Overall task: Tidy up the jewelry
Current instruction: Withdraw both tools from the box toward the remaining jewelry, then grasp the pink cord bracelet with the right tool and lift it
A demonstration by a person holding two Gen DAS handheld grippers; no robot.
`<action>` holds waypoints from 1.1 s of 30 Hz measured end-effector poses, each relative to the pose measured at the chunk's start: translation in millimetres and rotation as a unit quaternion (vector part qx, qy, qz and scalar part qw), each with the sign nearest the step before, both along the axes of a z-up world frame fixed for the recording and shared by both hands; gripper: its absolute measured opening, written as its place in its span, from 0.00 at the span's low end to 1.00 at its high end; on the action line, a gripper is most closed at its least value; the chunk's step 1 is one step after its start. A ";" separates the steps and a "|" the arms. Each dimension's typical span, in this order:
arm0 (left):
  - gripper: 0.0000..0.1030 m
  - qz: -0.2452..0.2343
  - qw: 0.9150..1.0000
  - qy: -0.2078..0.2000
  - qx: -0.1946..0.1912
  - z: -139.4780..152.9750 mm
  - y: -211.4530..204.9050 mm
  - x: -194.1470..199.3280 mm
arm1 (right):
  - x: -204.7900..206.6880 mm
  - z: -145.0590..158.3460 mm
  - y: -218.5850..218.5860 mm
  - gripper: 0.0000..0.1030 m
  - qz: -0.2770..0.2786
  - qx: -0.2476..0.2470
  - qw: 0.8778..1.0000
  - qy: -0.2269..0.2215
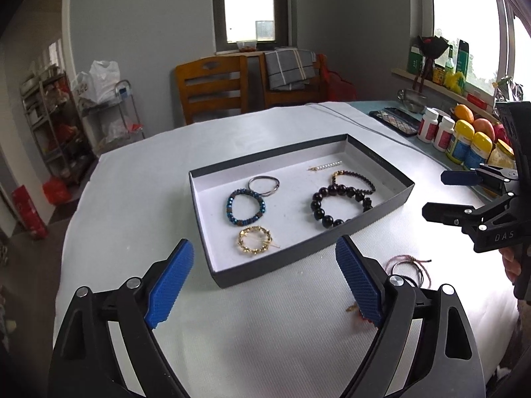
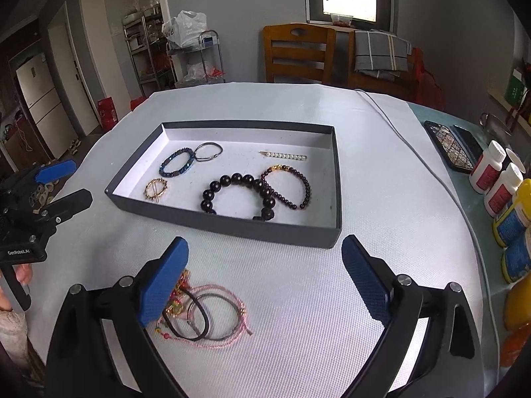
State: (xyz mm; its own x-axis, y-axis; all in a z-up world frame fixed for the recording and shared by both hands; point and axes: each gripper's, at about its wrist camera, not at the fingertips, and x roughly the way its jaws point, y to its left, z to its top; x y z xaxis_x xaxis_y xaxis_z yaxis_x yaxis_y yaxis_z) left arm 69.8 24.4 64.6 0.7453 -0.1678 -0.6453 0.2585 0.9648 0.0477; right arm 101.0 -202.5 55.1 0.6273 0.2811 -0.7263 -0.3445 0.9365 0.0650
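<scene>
Left wrist view: my left gripper [image 1: 264,277] gapes wide, empty, hovering before the tray [image 1: 300,262], where six pieces already lie.

Right wrist view: my right gripper [image 2: 265,277] is wide too, holding nothing; the tangle of cord bracelets [image 2: 209,318] lies loose on the cloth [image 2: 298,298] by its left finger. Next, I reckon: close on that tangle.

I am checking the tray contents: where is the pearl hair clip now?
The pearl hair clip lies inside the grey tray, near its far wall, just beyond the dark red bead bracelet in the right wrist view.
</scene>
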 end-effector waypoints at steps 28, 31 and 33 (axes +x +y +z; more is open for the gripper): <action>0.88 -0.057 0.997 0.040 0.018 -65.9 -30.2 -41.1 | -77.0 -50.4 40.6 0.55 0.134 -0.066 0.989 -0.005; 0.88 -0.057 0.997 0.044 0.016 -66.8 -30.0 -40.8 | -76.8 -54.8 48.3 0.48 0.144 -0.081 0.986 -0.005; 0.88 -0.057 0.997 0.048 0.015 -67.7 -29.8 -40.0 | -75.6 -58.5 51.9 0.37 0.151 -0.087 0.985 -0.001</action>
State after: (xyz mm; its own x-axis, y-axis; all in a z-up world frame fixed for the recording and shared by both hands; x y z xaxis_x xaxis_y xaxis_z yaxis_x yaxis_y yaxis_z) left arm 29.8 -5.3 -3.1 0.6575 -0.2276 -0.7182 0.3717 0.9272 0.0464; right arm 25.4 -150.6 -3.4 0.5358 0.3271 -0.7784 -0.6090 0.7883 -0.0879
